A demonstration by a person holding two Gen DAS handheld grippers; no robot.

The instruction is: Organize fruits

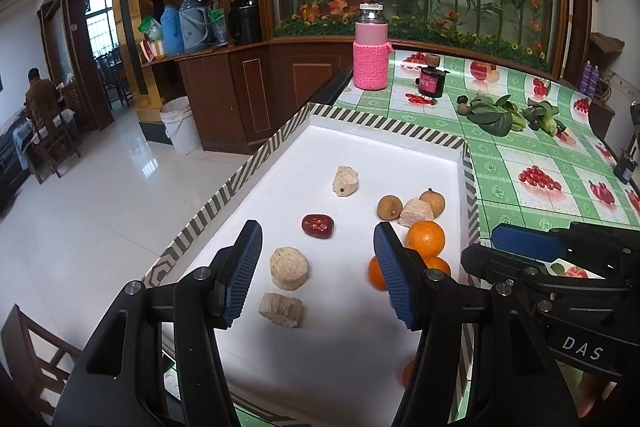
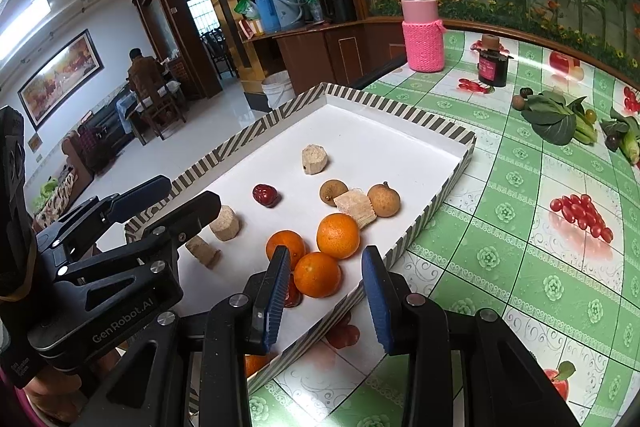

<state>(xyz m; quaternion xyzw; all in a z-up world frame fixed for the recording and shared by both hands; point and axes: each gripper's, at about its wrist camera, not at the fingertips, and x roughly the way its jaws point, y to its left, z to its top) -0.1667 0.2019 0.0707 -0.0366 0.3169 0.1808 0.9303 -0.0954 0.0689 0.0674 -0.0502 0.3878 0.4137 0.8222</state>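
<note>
A white tray with a striped rim (image 1: 384,123) (image 2: 400,109) holds oranges (image 1: 425,238) (image 2: 338,235), a red date (image 1: 317,225) (image 2: 265,195), two brown longans (image 1: 389,207) (image 2: 383,200) and several beige sugarcane chunks (image 1: 289,268) (image 2: 314,159). My left gripper (image 1: 318,263) is open and empty above the tray's near half; it also shows in the right wrist view (image 2: 180,193). My right gripper (image 2: 326,287) is open and empty over the tray's right rim, near the oranges; it also shows in the left wrist view (image 1: 532,241).
A pink knit-sleeved bottle (image 1: 370,53) (image 2: 423,27), a dark jar (image 1: 431,77) (image 2: 493,61) and leafy greens with small fruits (image 1: 496,111) (image 2: 560,117) stand on the green patterned tablecloth (image 2: 520,247) beyond the tray. The table's left edge drops to the floor.
</note>
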